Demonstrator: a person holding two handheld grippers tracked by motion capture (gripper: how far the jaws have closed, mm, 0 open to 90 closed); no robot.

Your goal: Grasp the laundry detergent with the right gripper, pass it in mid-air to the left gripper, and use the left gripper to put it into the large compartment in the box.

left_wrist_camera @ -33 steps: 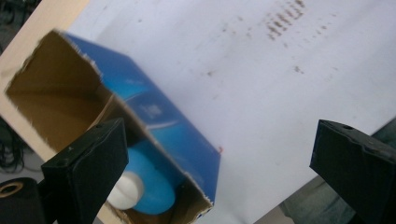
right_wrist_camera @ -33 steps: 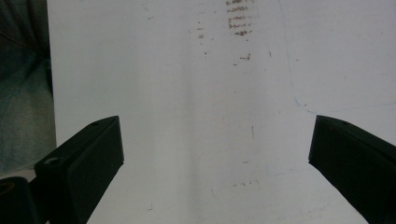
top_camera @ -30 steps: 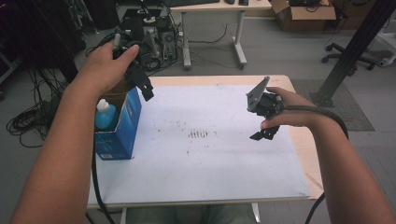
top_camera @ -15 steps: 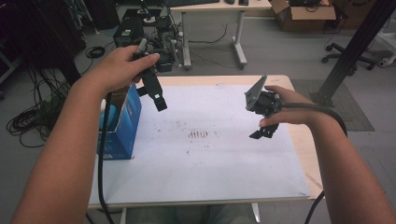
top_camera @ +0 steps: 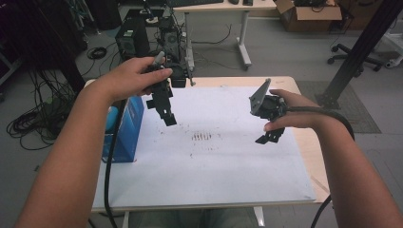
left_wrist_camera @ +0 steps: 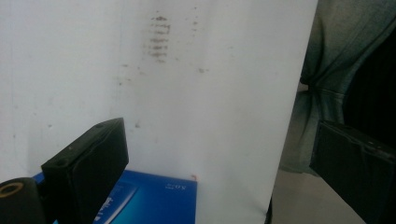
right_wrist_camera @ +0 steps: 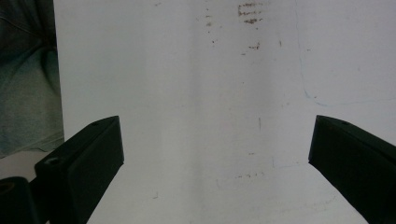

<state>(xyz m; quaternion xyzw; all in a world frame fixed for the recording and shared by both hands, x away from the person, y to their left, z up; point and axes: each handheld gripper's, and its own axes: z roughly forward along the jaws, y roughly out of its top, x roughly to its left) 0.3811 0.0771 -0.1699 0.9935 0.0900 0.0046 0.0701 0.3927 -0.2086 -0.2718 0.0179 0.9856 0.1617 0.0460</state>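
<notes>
My left gripper (top_camera: 165,110) hangs over the back left part of a white sheet (top_camera: 214,166) that covers the table, its jaws pointing down and wide apart with nothing between them. In the left gripper view the left gripper (left_wrist_camera: 219,140) looks down on the sheet, on brown smudges (left_wrist_camera: 159,37) and on a blue box (left_wrist_camera: 149,200). That blue box (top_camera: 126,130) stands at the table's left edge, just left of the gripper. My right gripper (top_camera: 270,135) is held above the sheet's right side. The right gripper (right_wrist_camera: 215,135) is open and empty over bare sheet.
Something light blue (top_camera: 111,118) sticks up in the box, partly hidden by my left forearm. Smudges (top_camera: 204,137) mark the sheet's middle. Beyond the table stand computer towers (top_camera: 130,40), a desk (top_camera: 218,7), an office chair (top_camera: 351,54) and a black post (top_camera: 361,47). Cables (top_camera: 33,123) lie on the floor at left.
My left gripper has travelled right and slightly toward me, from above the blue box to over the white sheet. The right gripper has hardly moved.
</notes>
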